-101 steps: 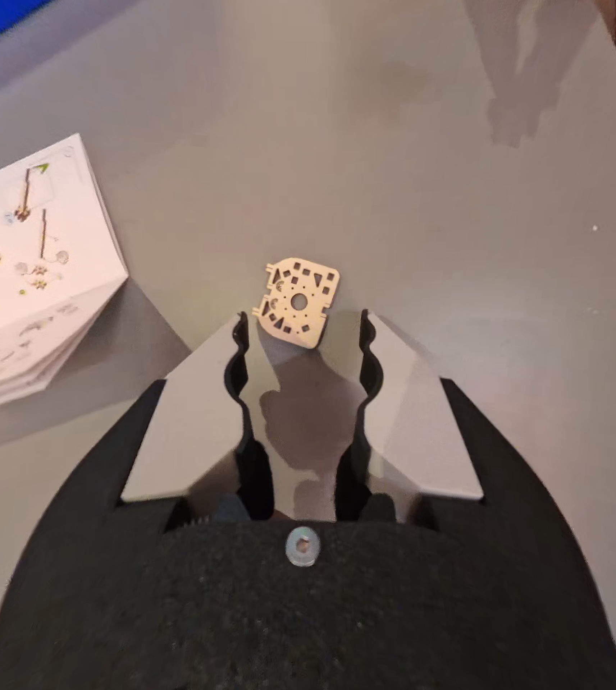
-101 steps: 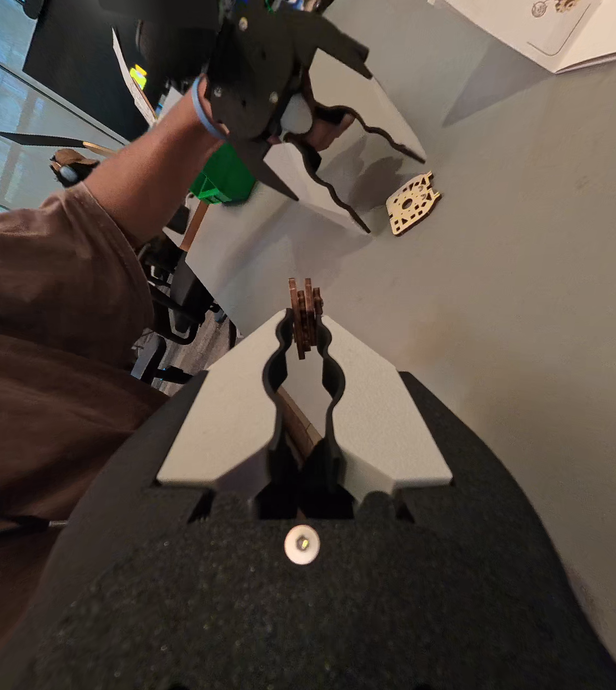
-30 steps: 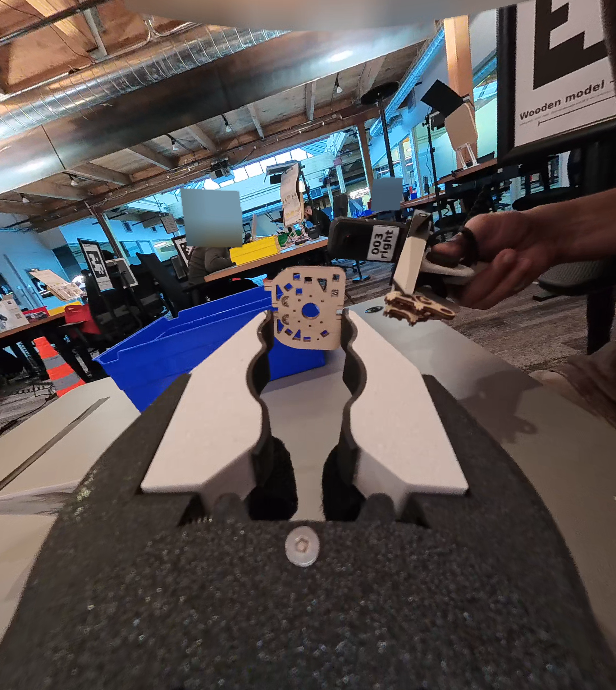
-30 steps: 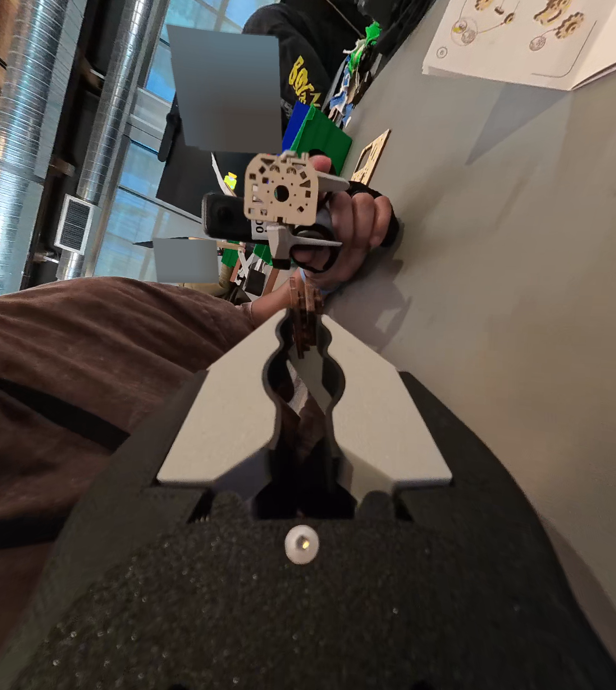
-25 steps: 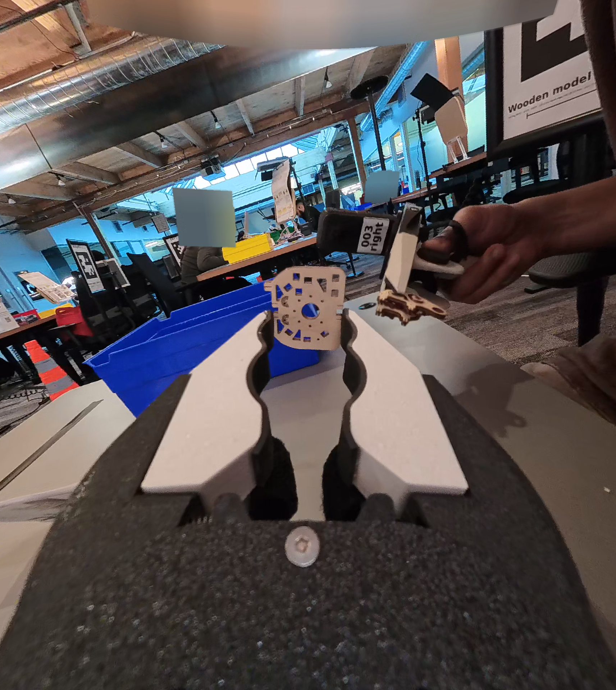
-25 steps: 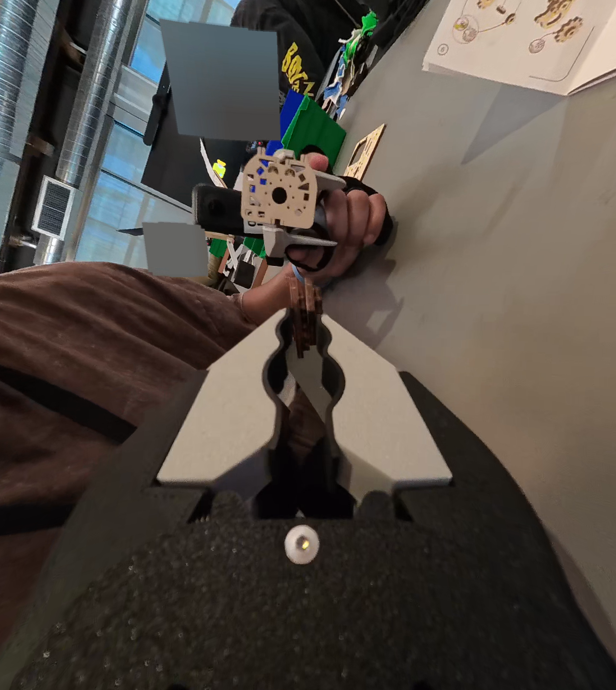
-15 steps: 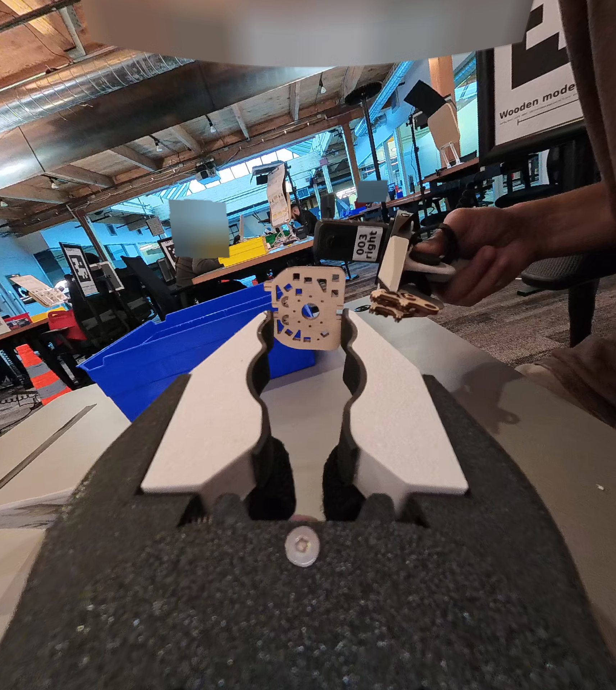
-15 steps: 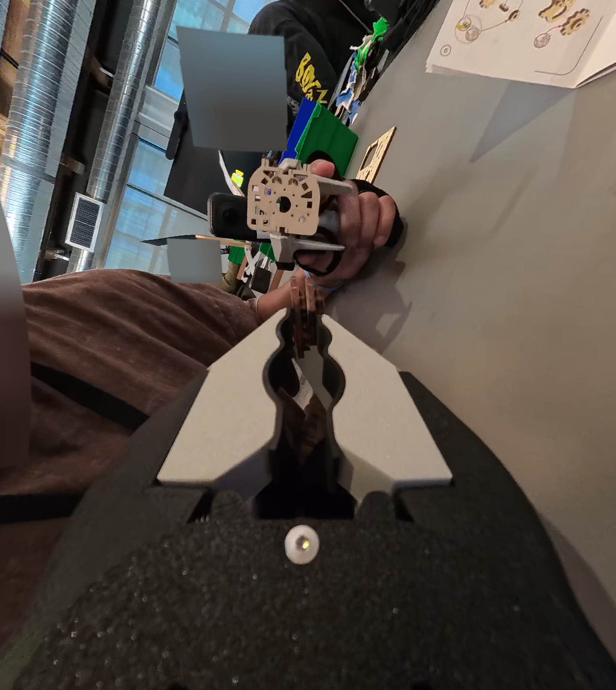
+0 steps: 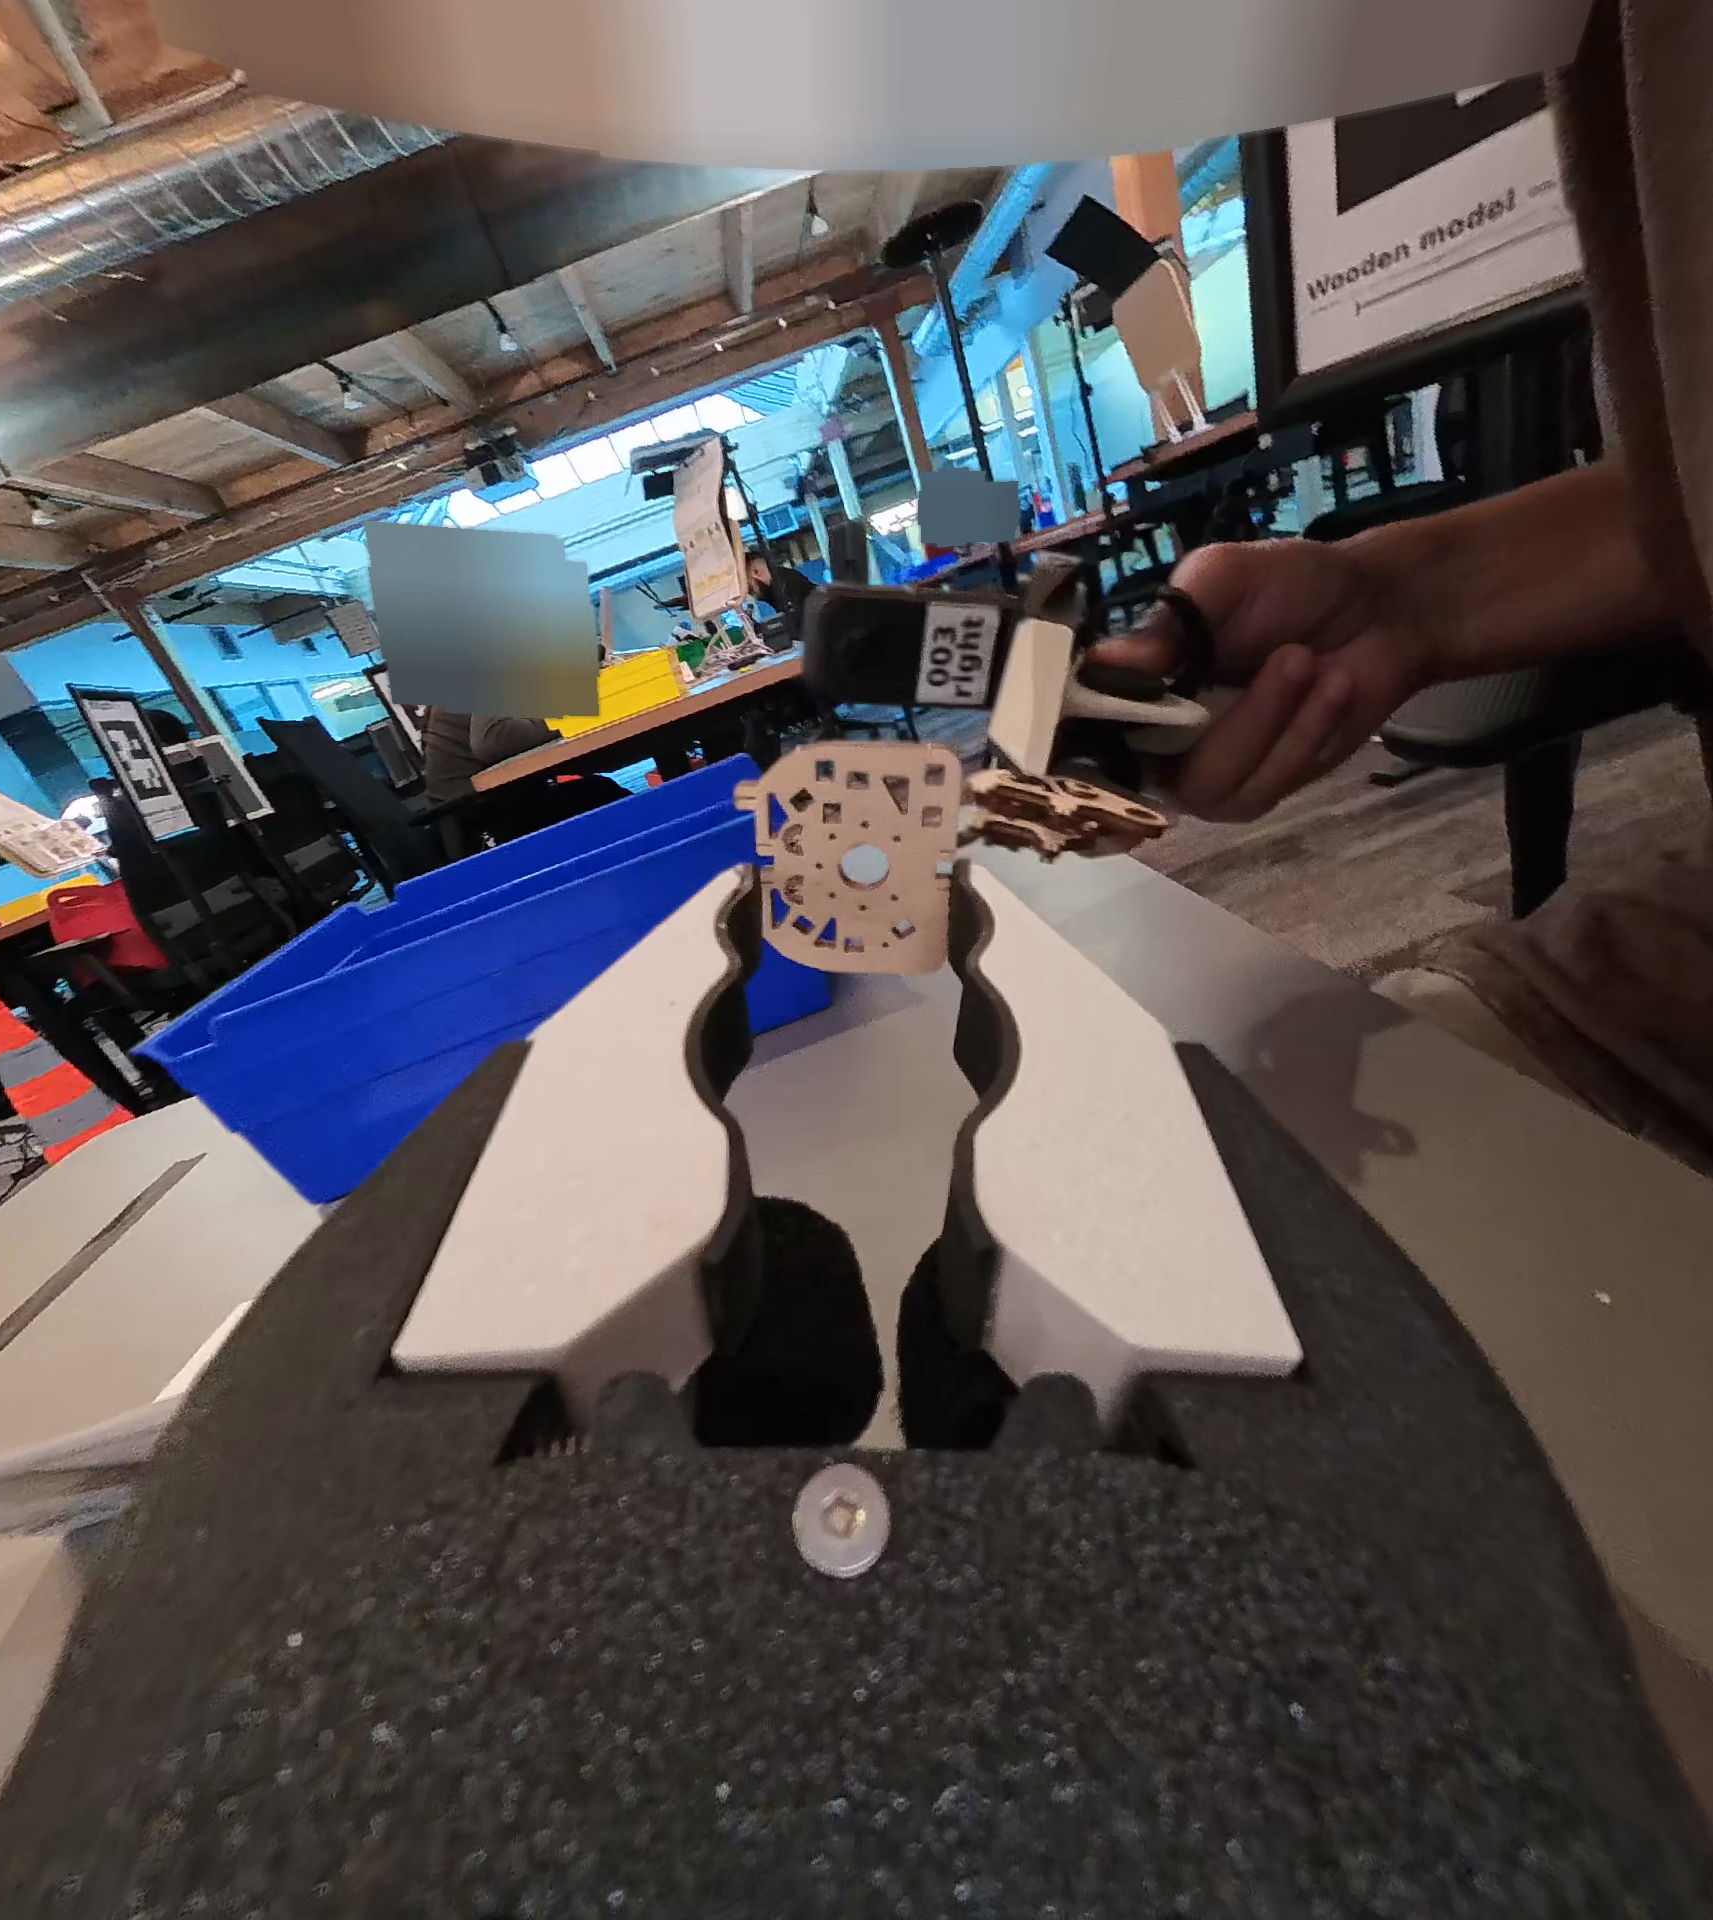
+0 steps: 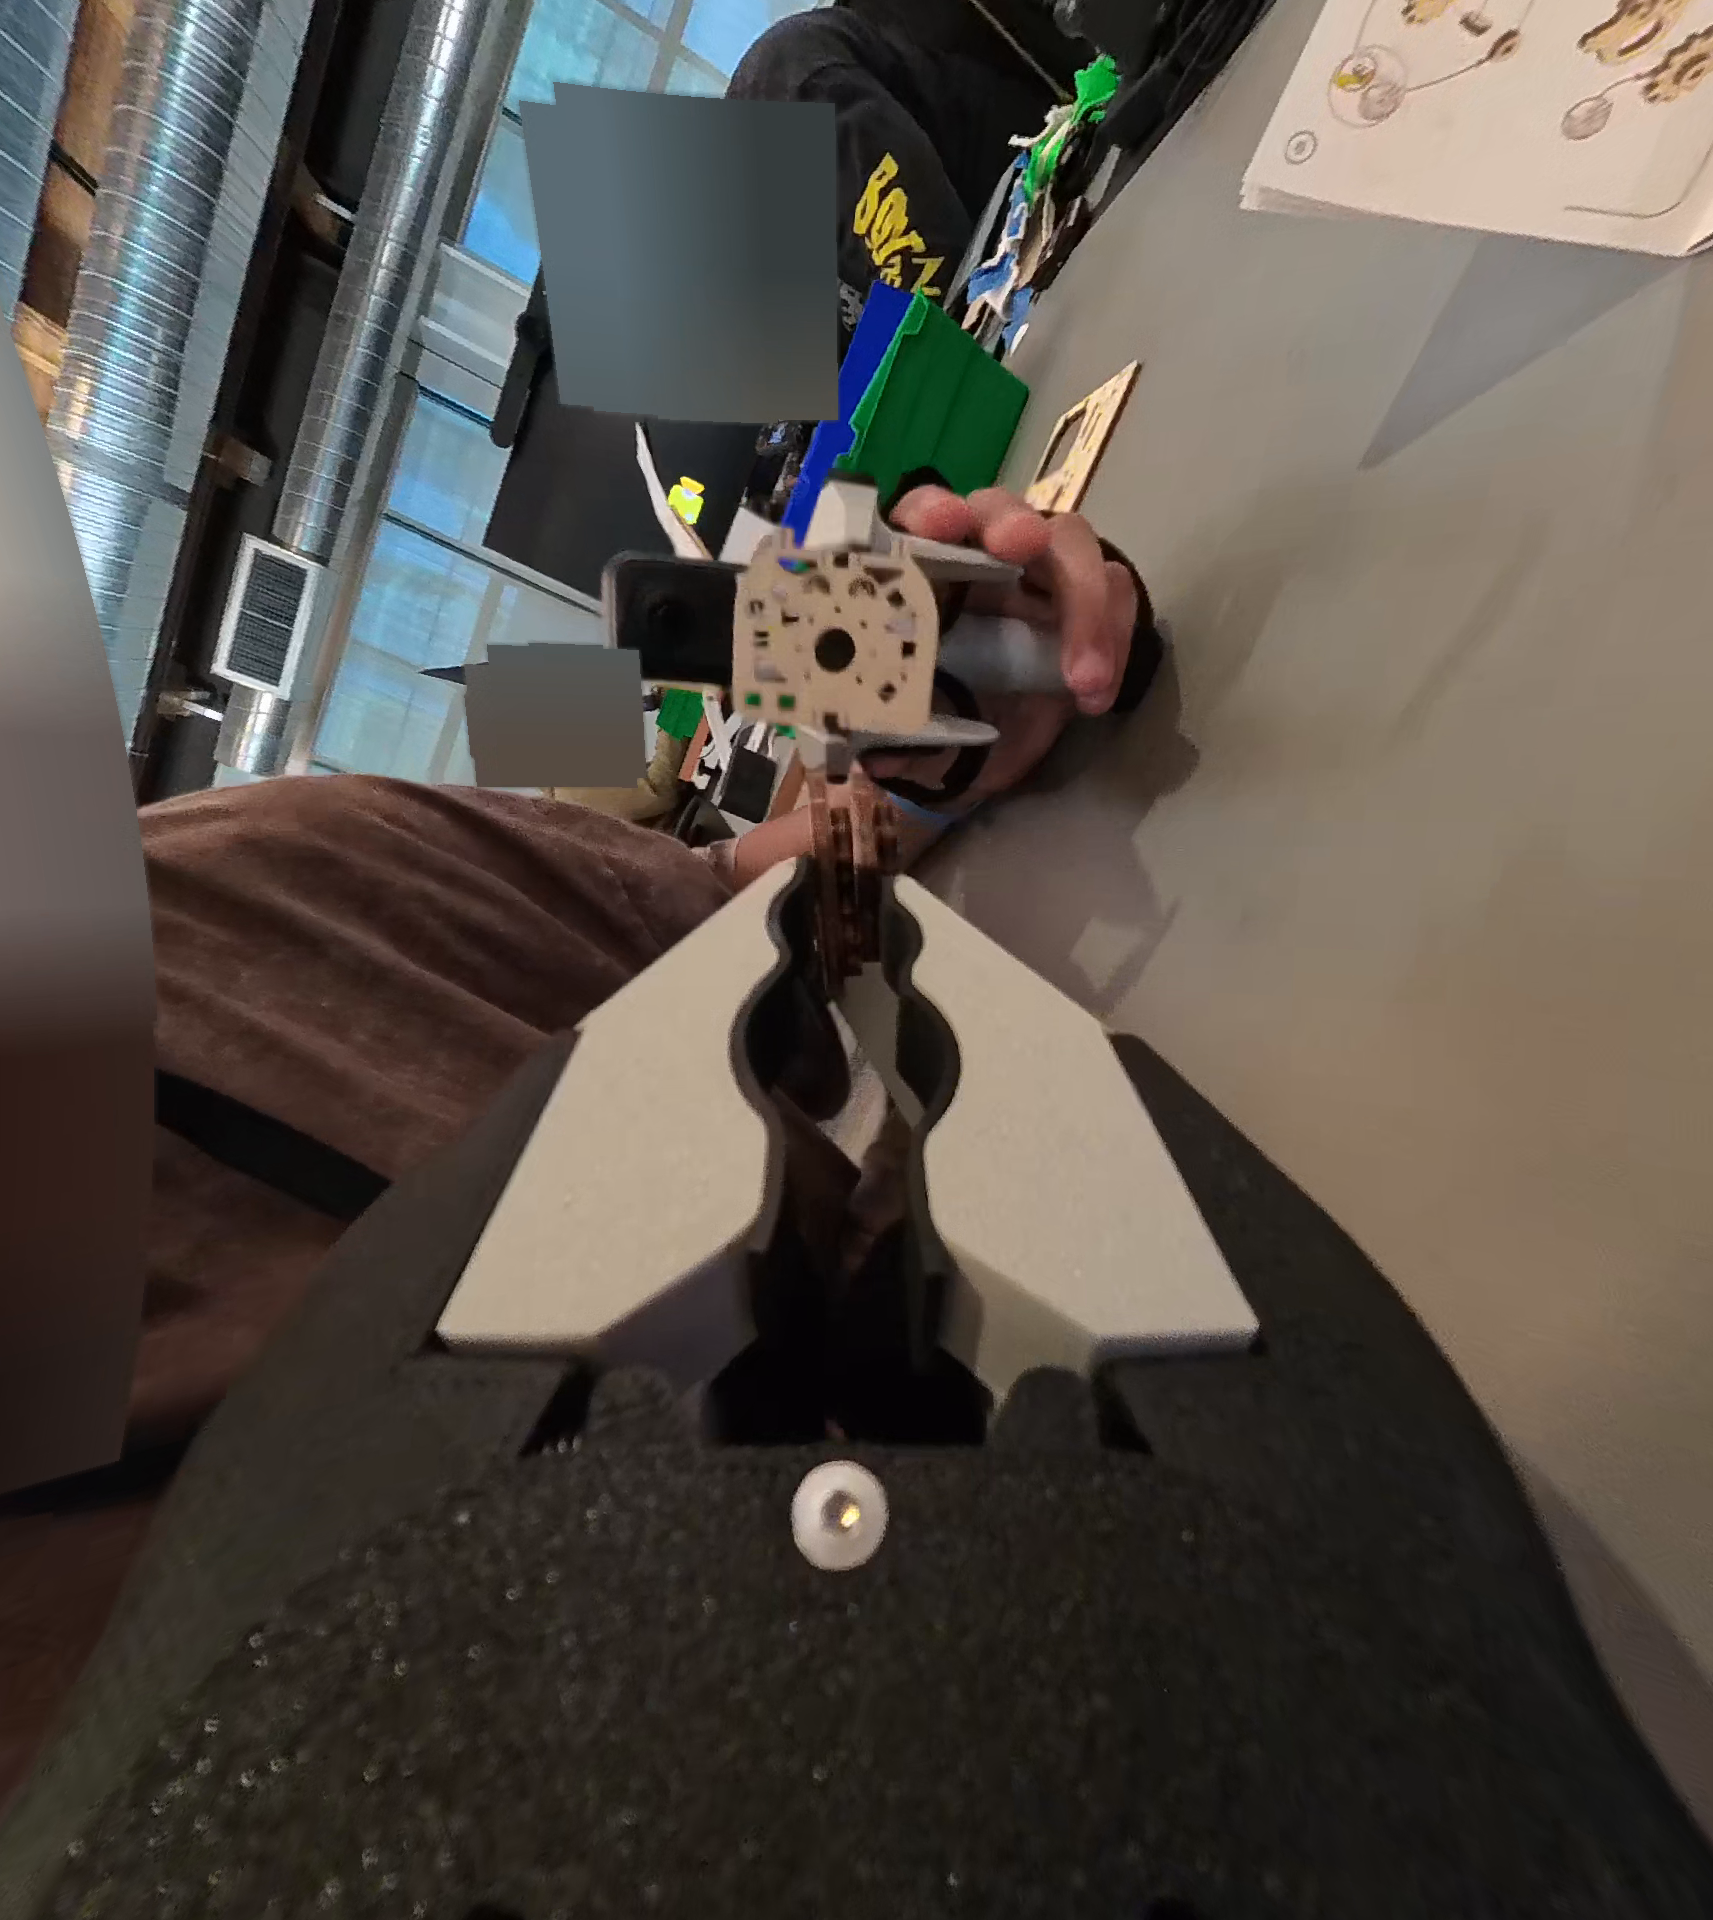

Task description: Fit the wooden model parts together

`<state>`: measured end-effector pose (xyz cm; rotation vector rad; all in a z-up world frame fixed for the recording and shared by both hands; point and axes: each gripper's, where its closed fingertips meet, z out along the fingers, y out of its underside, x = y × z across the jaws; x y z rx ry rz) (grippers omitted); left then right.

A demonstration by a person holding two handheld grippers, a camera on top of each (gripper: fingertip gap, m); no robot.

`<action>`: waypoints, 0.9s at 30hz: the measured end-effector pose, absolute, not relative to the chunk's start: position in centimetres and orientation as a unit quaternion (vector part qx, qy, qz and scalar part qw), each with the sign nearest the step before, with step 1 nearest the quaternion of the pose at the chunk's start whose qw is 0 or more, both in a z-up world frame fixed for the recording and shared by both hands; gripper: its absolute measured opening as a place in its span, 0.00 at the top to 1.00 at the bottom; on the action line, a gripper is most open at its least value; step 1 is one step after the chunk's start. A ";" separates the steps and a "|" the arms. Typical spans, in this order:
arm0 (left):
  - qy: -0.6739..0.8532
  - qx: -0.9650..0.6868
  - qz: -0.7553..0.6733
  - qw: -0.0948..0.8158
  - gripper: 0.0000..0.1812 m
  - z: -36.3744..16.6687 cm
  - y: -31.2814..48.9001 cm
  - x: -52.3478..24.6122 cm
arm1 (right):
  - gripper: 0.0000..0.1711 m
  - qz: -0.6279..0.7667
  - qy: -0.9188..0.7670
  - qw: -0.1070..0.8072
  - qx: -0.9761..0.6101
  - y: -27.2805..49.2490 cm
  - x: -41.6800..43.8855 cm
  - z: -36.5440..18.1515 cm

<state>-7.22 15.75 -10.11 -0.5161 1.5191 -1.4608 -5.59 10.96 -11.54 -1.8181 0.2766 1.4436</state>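
Observation:
My left gripper (image 9: 854, 914) is shut on a flat wooden plate (image 9: 857, 857) with many small cut-outs and a round centre hole, held upright above the grey table (image 9: 1517, 1226). My right gripper (image 10: 847, 894) is shut on a small stack of wooden gear parts (image 10: 847, 883), seen edge-on. In the left wrist view the gear parts (image 9: 1060, 816) sit just right of the plate, almost touching its edge, under the right gripper (image 9: 1023, 769). In the right wrist view the plate (image 10: 834, 649) faces me, just beyond the gears, held in the left gripper (image 10: 831, 623).
A blue bin (image 9: 478, 997) stands on the table behind the plate. An instruction sheet (image 10: 1517, 114) and a wooden frame sheet (image 10: 1086, 436) lie farther along the table, beside a green bin (image 10: 935, 410). A brown sleeve (image 10: 395, 935) is at the left. About 6 cm separates my left fingertips from my right.
The right gripper with the gear parts has moved left toward the plate, from well apart to almost touching its right edge. The left gripper keeps holding the plate.

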 end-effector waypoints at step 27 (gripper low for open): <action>0.700 -0.151 -0.546 0.436 0.81 -12.7 11.9 -7.8 | 0.94 0.581 0.072 0.352 -0.730 10.6 -7.7 -11.9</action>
